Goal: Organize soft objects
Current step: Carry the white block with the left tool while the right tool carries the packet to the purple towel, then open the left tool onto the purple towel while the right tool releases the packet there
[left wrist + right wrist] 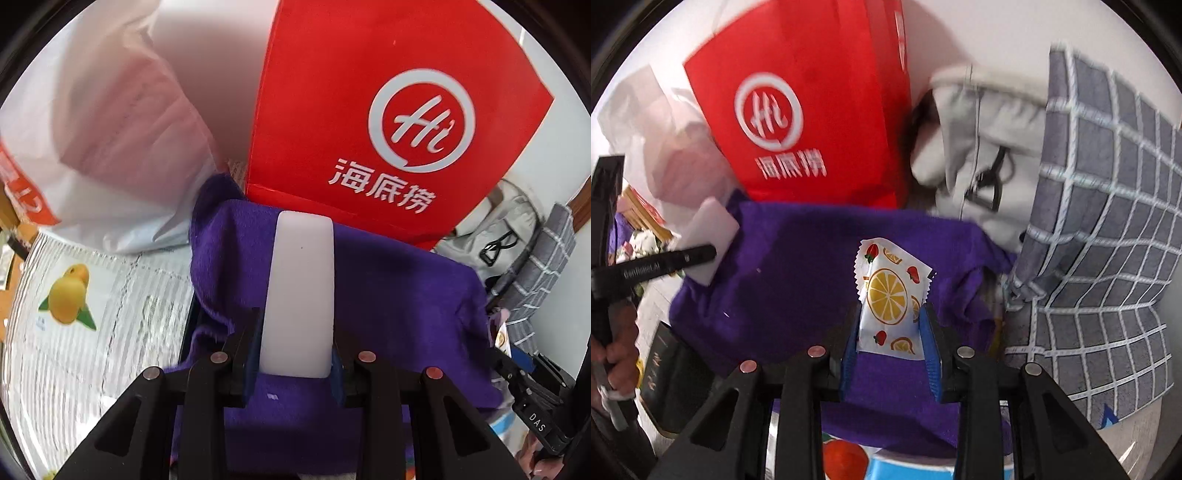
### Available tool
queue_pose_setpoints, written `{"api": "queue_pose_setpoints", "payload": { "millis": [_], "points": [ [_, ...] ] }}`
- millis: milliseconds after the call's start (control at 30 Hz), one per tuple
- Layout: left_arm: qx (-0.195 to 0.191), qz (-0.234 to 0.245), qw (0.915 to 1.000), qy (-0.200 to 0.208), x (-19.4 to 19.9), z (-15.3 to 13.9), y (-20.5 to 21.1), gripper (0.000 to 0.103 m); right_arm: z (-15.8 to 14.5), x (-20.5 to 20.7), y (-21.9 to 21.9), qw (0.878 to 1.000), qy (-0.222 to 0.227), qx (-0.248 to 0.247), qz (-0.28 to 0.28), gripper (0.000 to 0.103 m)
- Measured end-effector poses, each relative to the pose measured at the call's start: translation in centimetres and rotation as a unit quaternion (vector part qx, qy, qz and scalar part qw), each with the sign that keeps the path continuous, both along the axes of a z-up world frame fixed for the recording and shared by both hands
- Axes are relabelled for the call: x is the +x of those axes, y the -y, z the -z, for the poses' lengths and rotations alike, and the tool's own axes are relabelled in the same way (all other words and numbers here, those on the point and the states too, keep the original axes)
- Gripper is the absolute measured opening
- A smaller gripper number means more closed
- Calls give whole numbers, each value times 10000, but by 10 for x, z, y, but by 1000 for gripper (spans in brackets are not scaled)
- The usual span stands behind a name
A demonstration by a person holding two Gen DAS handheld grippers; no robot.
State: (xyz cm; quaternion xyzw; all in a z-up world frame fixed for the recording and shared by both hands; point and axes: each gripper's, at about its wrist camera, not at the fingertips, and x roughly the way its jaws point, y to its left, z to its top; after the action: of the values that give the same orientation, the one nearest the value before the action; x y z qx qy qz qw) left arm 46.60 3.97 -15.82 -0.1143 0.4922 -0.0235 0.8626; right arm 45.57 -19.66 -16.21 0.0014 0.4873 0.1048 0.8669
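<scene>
My left gripper (297, 343) is shut on a white sponge block (301, 291), which sticks out forward between the blue pads. Under it lies a purple towel (406, 295). My right gripper (890, 332) is shut on a small packet (890, 302) printed with lemon slices and strawberries, also above the purple towel (794, 277). In the right wrist view the white sponge (713, 240) shows at the left in the other gripper's black fingers (665, 264), with a person's hand (617, 354) on the handle.
A red paper bag (369, 110) with a white logo stands just behind the towel. A white plastic bag (103, 129) lies to its left. A grey canvas bag (990, 147) and a grey checked cloth (1108, 258) crowd the right. A lemon-printed mat (74, 295) covers the left.
</scene>
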Motion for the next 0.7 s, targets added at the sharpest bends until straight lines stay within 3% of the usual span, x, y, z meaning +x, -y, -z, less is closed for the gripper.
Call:
{"api": "queue_pose_setpoints", "payload": {
  "millis": [267,700],
  "points": [
    [-84,-64,9997,-223,9,26,-2,29,41,9,-1,9979,-614,-199,64,31],
    [-114,-73,9996,-236,16,33,2,31,51,12,8,9969,-776,23,131,35]
  ]
}}
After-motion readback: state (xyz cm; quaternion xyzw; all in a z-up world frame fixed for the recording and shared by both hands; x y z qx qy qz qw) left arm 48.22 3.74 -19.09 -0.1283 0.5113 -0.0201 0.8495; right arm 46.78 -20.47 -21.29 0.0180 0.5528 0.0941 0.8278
